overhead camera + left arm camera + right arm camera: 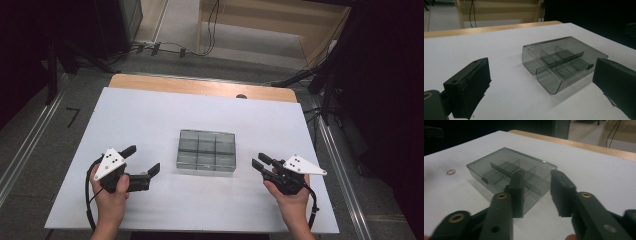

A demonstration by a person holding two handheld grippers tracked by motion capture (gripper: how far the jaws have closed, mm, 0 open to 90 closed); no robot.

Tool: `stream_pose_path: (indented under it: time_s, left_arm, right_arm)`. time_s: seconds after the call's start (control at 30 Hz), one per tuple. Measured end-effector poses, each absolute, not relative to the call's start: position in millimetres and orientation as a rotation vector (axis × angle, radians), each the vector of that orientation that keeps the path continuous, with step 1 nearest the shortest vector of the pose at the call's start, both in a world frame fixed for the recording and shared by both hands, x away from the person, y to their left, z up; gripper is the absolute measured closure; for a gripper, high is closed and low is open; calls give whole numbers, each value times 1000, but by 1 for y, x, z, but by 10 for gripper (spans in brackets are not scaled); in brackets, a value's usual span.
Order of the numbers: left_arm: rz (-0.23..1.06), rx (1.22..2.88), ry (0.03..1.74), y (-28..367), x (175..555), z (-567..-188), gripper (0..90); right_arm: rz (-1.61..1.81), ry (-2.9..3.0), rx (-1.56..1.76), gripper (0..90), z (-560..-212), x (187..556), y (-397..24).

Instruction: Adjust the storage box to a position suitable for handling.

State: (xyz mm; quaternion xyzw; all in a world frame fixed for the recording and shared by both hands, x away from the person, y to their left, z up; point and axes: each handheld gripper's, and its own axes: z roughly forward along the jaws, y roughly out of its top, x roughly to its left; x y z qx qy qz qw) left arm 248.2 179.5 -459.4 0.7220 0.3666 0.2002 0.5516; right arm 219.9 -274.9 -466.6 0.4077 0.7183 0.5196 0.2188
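White table (150,115) | smoky box (206,150) mid | L gripper (142,161) jaws wide | R gripper (260,162) jaws part-apart, empty

White sheet (150,120) over a wooden tabletop (200,86), cables (210,30) on the floor beyond.

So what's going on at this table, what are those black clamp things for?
A person holds a gripper in each hand, one on either side of a smoky clear compartment box on the white table. The left gripper has its jaws wide open; the right gripper has them narrower, with nothing between. Neither touches the box.
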Motion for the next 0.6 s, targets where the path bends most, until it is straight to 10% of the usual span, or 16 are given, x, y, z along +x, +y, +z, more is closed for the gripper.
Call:
stream_pose_path:
  time_s: [0.13,0.6]
  left_arm:
    - [487,1715,854,171,251,-458,14]
    - [393,1743,843,149,259,-478,15]
  right_arm:
    - [1433,2051,1097,880,-463,228,-263]
    - [1441,2283,1041,883,-498,232,-236]
